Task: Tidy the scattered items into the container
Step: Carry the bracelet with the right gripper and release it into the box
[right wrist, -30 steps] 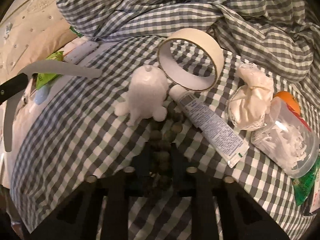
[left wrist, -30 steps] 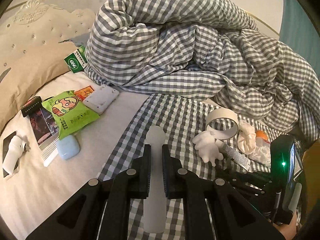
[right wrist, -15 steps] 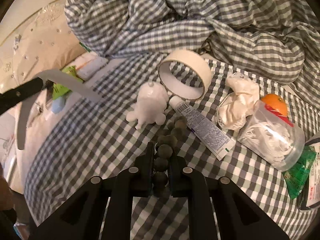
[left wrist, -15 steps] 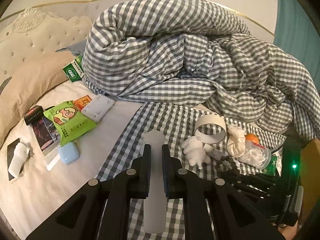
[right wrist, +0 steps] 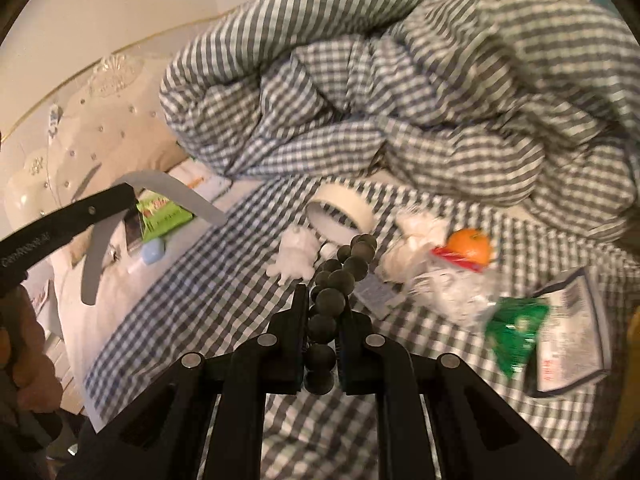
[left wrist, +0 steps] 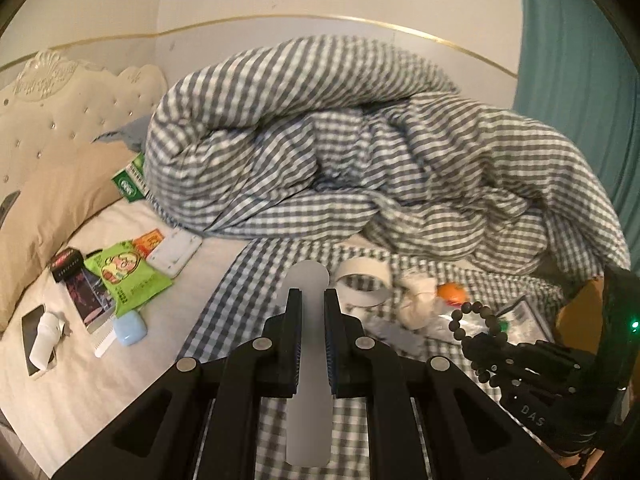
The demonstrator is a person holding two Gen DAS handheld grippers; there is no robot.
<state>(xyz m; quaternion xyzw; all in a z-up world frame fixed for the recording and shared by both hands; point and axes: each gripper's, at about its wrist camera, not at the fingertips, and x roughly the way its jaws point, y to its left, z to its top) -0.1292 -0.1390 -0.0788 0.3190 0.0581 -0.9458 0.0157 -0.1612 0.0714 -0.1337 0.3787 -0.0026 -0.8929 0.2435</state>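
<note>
Bead bracelet (right wrist: pixel 340 280) is clamped in the right hand-held gripper (right wrist: pixel 322 320), loop hanging fwd past its tips, clear of the bed (right wrist: pixel 192 292). Left hand-held gripper (left wrist: pixel 308 320) is clenched on a grey shoehorn (left wrist: pixel 307 360), long axis running w/ the fingers. Remaining clutter, tape roll (right wrist: pixel 340 212) and orange (right wrist: pixel 469 245), lies ahead and below, nearer the right. Container prob. the brown edge at far right, not sure.

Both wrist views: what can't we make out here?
- Container: in neither view.
- Items by the orange: smeared by blur in the right view.
- Green box: half under the checked duvet, left view.
- Tube: mostly behind the bead bracelet held by the right gripper.
</note>
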